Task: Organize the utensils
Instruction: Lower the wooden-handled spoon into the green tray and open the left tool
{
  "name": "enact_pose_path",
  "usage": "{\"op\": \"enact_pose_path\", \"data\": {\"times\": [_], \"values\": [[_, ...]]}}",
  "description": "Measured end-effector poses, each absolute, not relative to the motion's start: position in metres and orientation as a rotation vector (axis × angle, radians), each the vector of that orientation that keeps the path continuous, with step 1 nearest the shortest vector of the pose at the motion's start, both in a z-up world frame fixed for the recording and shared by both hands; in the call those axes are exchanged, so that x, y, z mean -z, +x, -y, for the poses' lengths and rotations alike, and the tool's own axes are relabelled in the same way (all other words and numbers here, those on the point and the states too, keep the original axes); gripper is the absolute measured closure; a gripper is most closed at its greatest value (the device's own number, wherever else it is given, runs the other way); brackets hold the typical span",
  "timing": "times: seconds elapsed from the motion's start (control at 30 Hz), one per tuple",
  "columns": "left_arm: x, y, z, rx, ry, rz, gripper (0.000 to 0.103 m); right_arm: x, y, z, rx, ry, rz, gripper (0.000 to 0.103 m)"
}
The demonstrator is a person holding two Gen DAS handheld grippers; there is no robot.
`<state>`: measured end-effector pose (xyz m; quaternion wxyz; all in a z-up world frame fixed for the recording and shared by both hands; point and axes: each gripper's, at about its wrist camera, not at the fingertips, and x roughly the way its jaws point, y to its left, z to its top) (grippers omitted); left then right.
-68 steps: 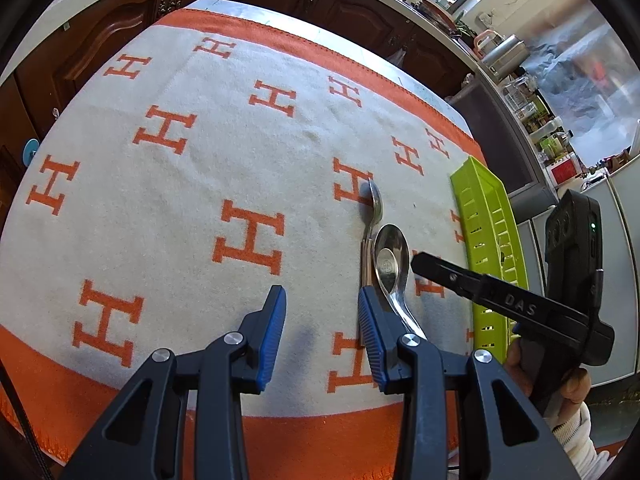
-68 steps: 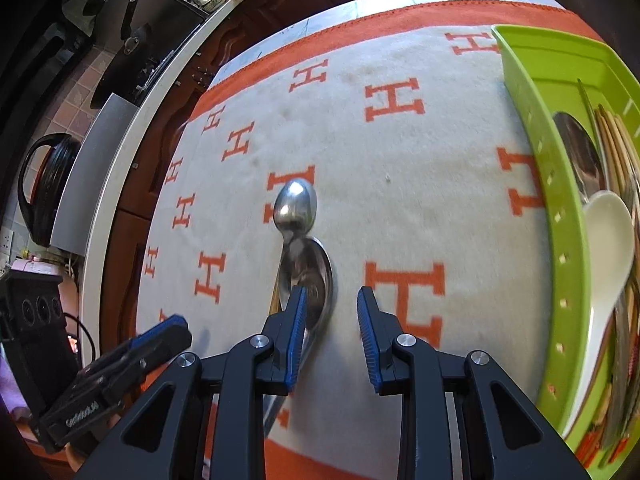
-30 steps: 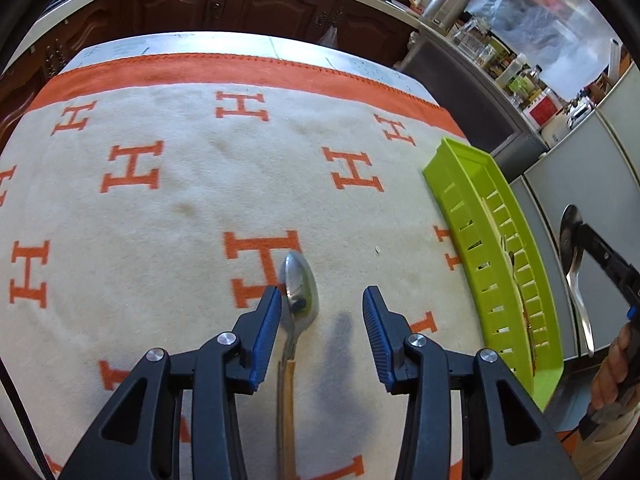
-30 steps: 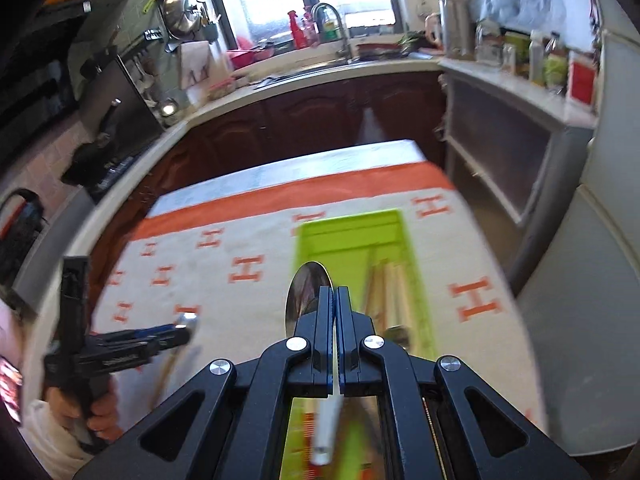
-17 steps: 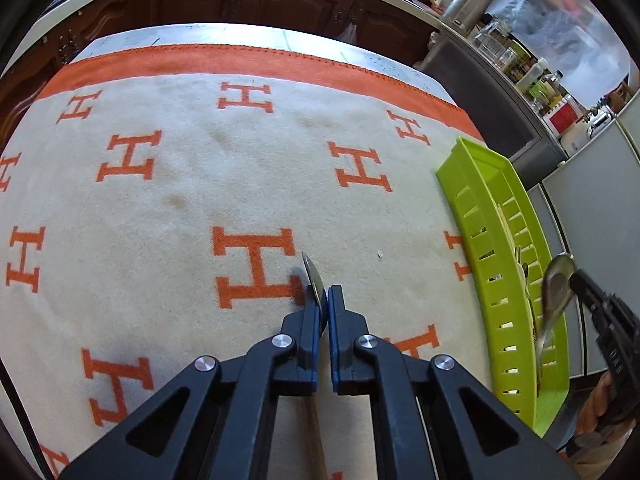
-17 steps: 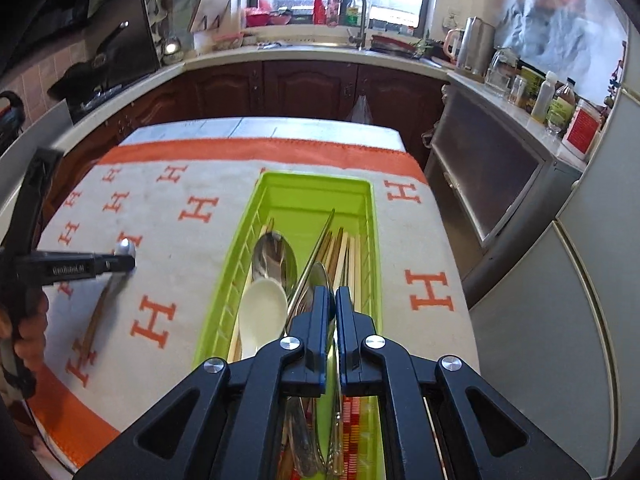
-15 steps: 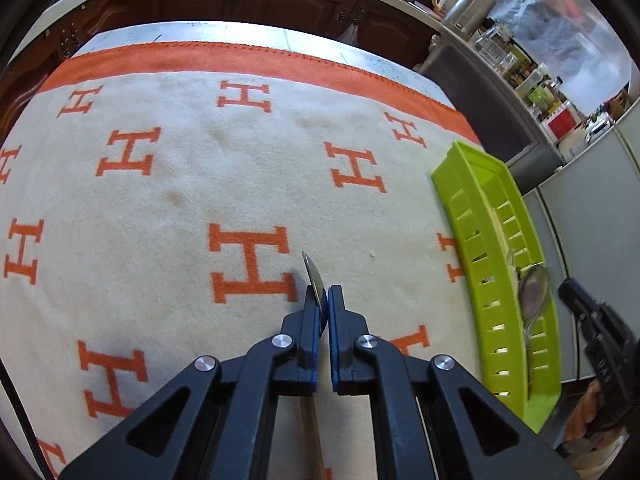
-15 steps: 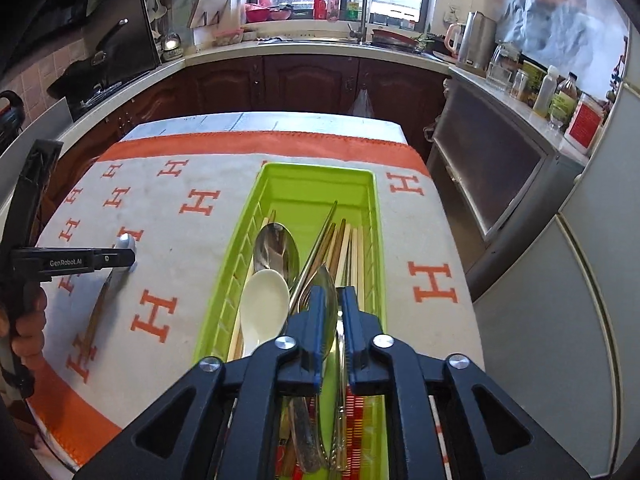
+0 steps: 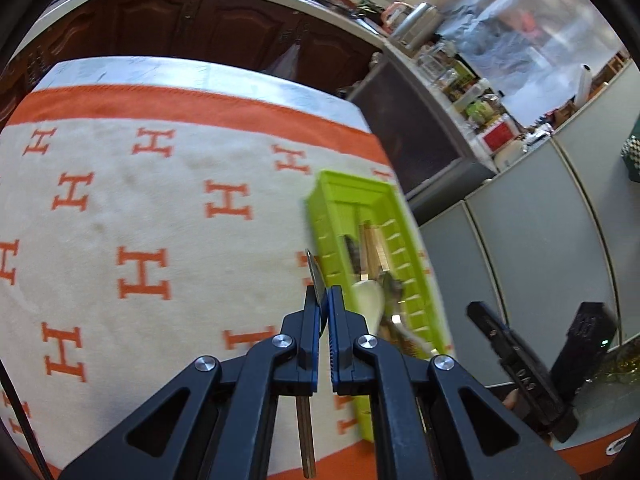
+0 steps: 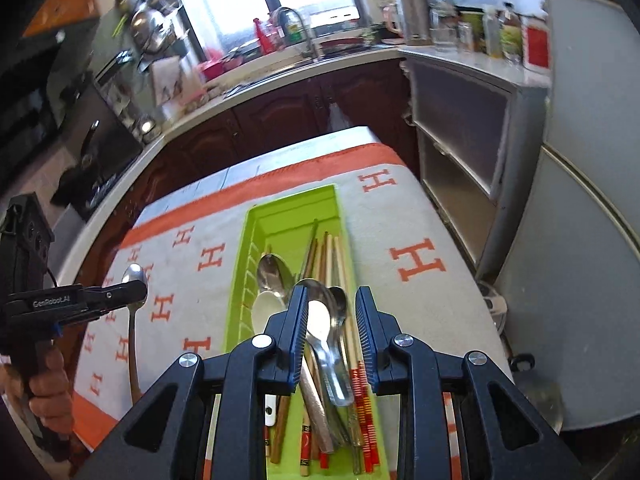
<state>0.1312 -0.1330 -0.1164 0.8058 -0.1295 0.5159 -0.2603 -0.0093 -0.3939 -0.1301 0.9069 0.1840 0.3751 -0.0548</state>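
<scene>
Left gripper (image 9: 324,300) pinches a steel spoon with wooden handle (image 10: 133,276) above the orange-bordered blanket (image 9: 140,208). Right gripper (image 10: 331,312), jaws opening, hovers empty over the lime-green plastic utensil tray (image 10: 240,280) near the blanket's right edge.

White lettering "GenRobot.AI" runs along the side of the left gripper (image 10: 134,293) in the right wrist view. Orange capital "H" letters repeat across the cream blanket (image 9: 160,208) on the desk. Labels on the far jars are too blurred to read.
</scene>
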Motion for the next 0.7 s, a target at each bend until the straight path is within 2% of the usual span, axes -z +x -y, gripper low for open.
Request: {"op": "enact_pose_path", "data": {"times": [0.23,0.5,0.6,0.63,0.7], "values": [[0.103,0.137,0.201,0.621,-0.227,-1.117,0.101,0.139,-0.032,0.427,0.17,0.505,-0.771,0.078],[0.138,0.168,0.251,0.547,-0.165,-1.182,0.101,0.143,-0.042,0.44,0.189,0.545,-0.749,0.078],[0.148,0.176,0.255,0.502,-0.129,-1.186,0.101,0.142,-0.04,0.44,0.185,0.548,-0.749,0.074],[0.149,0.178,0.255,0.496,-0.121,-1.19,0.095,0.142,-0.04,0.439,0.184,0.547,-0.75,0.07],[0.147,0.176,0.251,0.483,-0.116,-1.197,0.084,0.142,-0.04,0.436,0.183,0.542,-0.746,0.069]]}}
